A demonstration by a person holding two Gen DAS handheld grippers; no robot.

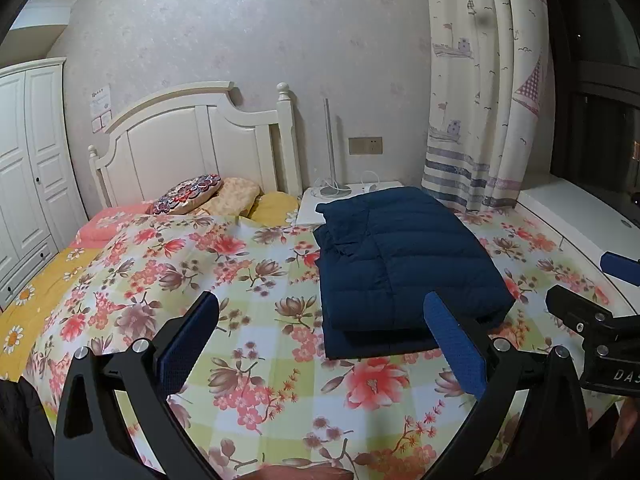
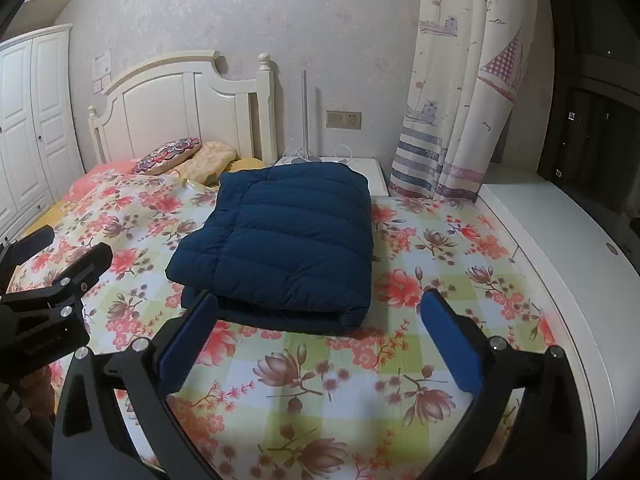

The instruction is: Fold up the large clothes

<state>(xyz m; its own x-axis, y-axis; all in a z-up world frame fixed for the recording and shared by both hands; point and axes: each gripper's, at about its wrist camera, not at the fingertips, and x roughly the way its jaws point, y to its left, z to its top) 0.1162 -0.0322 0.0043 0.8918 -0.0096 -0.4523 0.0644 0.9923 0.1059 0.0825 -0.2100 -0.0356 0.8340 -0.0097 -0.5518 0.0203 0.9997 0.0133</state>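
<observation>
A dark blue quilted down jacket point(image 1: 404, 268) lies folded into a thick rectangle on the floral bed sheet point(image 1: 248, 280); it also shows in the right wrist view point(image 2: 288, 240). My left gripper point(image 1: 320, 312) is open and empty, held above the sheet just in front of and left of the jacket. My right gripper point(image 2: 320, 312) is open and empty, just in front of the jacket's near folded edge. The right gripper shows at the right edge of the left wrist view point(image 1: 600, 320); the left gripper shows at the left edge of the right wrist view point(image 2: 52, 280).
Pillows point(image 1: 208, 196) lie by the white headboard point(image 1: 192, 136). A white nightstand point(image 2: 372, 176) with a lamp pole and cords stands behind the jacket. A sailboat curtain point(image 1: 480, 100) hangs at right over a white ledge point(image 2: 540, 248). A white wardrobe point(image 1: 24, 168) stands at left.
</observation>
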